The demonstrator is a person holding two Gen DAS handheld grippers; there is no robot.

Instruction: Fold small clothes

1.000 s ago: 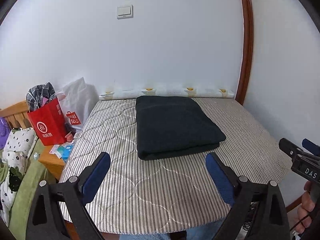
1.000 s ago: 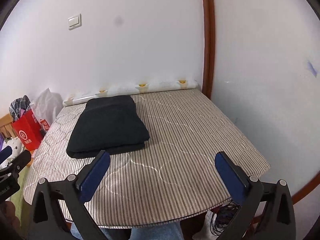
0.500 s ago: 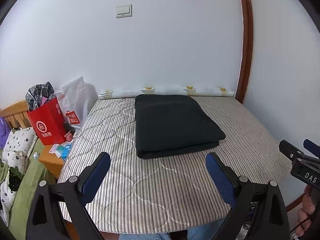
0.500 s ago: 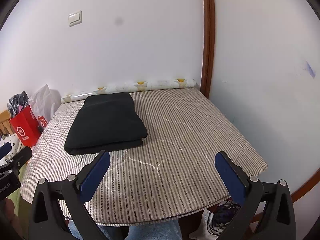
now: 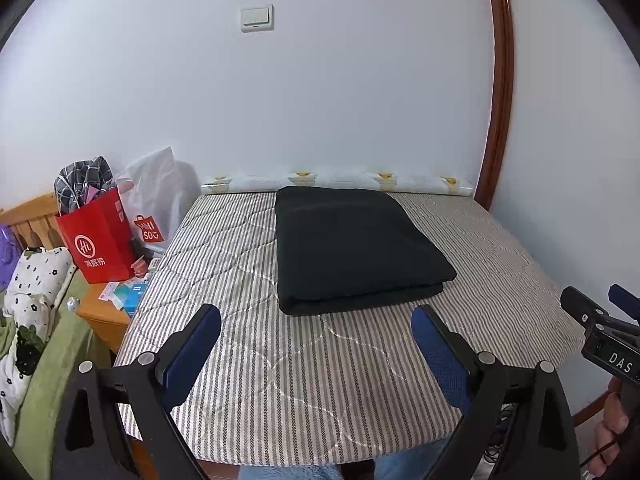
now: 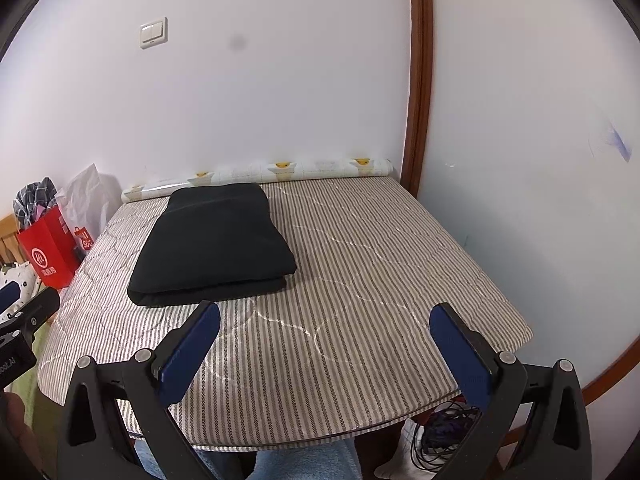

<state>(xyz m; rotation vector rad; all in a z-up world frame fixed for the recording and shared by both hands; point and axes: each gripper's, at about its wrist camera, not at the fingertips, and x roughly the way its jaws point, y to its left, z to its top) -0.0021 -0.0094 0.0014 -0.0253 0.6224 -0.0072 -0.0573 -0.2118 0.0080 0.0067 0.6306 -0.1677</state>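
Striped table point(image 5: 280, 380) bears folded black cloth point(image 5: 352, 248); left gripper point(image 5: 316, 336) and right gripper point(image 6: 324, 332) gape wide, empty.

red bag point(image 5: 100, 240) | white bag point(image 5: 158, 196) | wall switch point(image 5: 257, 18) | striped tabletop point(image 5: 304, 380)

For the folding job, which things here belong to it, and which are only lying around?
Belong to the job:
folded black garment
striped table cover it lies on
left gripper, open
right gripper, open

Only lying around:
red paper bag
white Miniso bag
rolled duck-print sheet
light switch
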